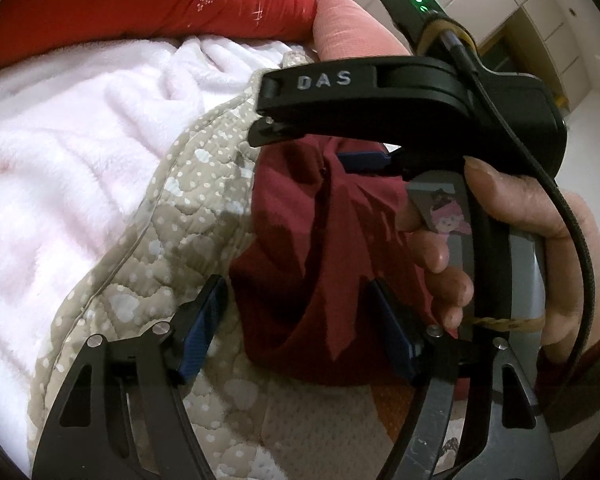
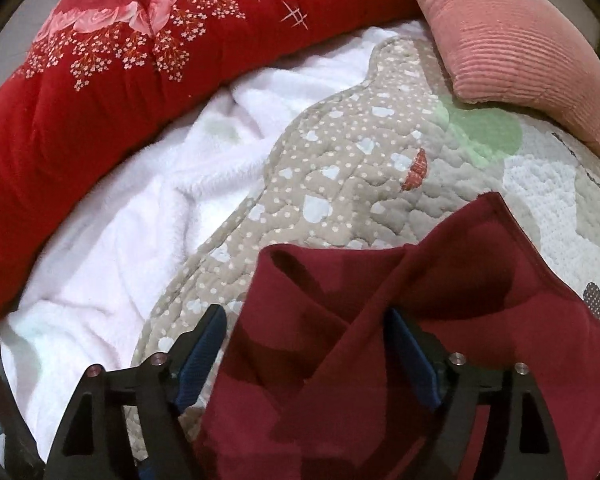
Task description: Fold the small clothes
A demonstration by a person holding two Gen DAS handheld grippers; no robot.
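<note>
**Garment bunched between both grippers; fold not yet formed**

Left wrist view: The left gripper (image 1: 296,328) is standing with its fingers wide apart, and the dark red garment (image 1: 320,248) is lying bunched between and beyond them on the quilted mat (image 1: 172,216). The cloth is touching the right-hand pad (image 1: 392,336); the other pad is clear of it. The right gripper (image 1: 268,120) is crossing the frame above the garment, held in the person's hand (image 1: 500,232). Its jaws are looking nearly closed at the tip, but whether cloth is caught there cannot be told.

Right wrist view: The right gripper (image 2: 308,348) is showing its fingers set wide, with the garment (image 2: 400,320) draped over and between them, creased and doubled. A white fleece blanket (image 2: 140,208), a red floral quilt (image 2: 100,100) and a pink cushion (image 2: 520,40) are lying beyond.

Judgement: The step in hand appears to be gathering or spreading the garment before a fold. The next move is calling for one clean edge, pinched and laid flat on the mat.

Obscured: The garment's type, edges and lower part are cut off by the frame in both views.
</note>
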